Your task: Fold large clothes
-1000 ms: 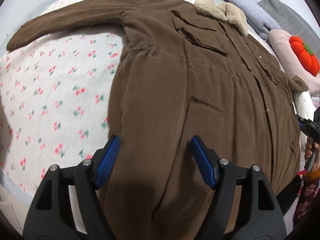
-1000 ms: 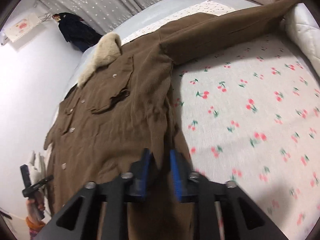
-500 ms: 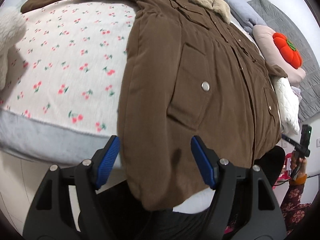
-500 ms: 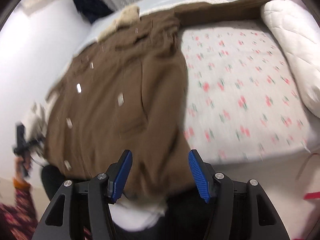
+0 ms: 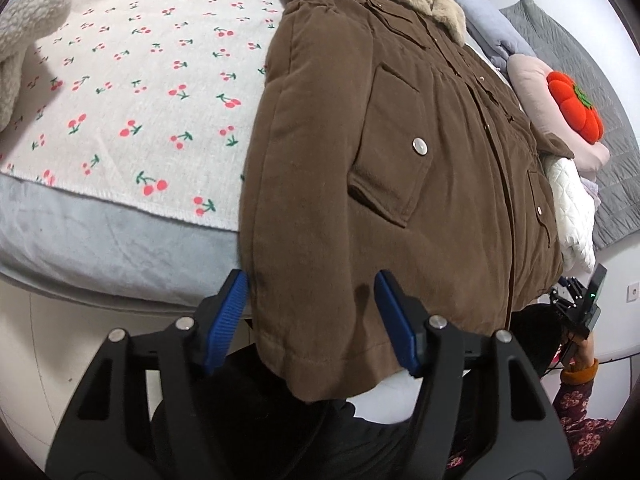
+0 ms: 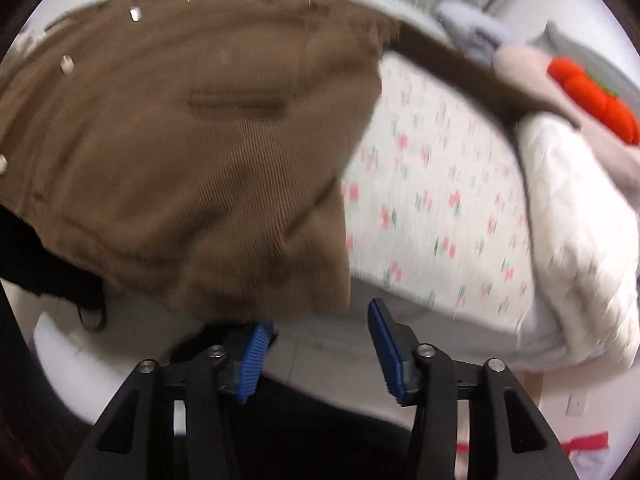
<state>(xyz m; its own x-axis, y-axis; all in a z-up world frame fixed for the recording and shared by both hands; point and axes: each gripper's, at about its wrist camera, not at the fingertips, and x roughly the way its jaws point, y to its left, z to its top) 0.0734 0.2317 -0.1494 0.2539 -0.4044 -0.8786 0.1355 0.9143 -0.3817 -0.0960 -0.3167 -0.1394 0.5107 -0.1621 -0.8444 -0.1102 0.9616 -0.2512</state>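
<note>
Brown coat (image 5: 360, 152) lying front-up on a bed (image 5: 100, 240), over a cherry-print blanket (image 5: 132, 80); its hem hangs over the bed's near edge toward 6 o'clock, and its pale fur collar (image 5: 428, 8) lies toward 1 o'clock in the left wrist view. One sleeve stretches along the top of that view toward 11 o'clock. A flap pocket (image 5: 392, 148) with a metal snap sits near the middle of the coat front. Left gripper (image 5: 312, 316): jaws closing, with the coat's lower left corner between the blue pads (image 5: 228, 312); the pads do not yet press the cloth, so the gripper is released. Right gripper (image 6: 316, 340): jaws closing, also released; in the blurred right wrist view the coat's other hem corner (image 6: 280, 280) hangs just above and to the 10 o'clock side of the gap, and the left-hand pad (image 6: 252, 344) lies just under the cloth edge; contact cannot be told. A white quilted bundle (image 6: 580, 240) lies at 3 o'clock in that view, with a pink pillow (image 6: 520, 60) bearing an orange pumpkin cushion (image 6: 592, 96) at 2 o'clock. A fleecy cream item (image 5: 24, 40) occupies 10 o'clock in the left wrist view.
</note>
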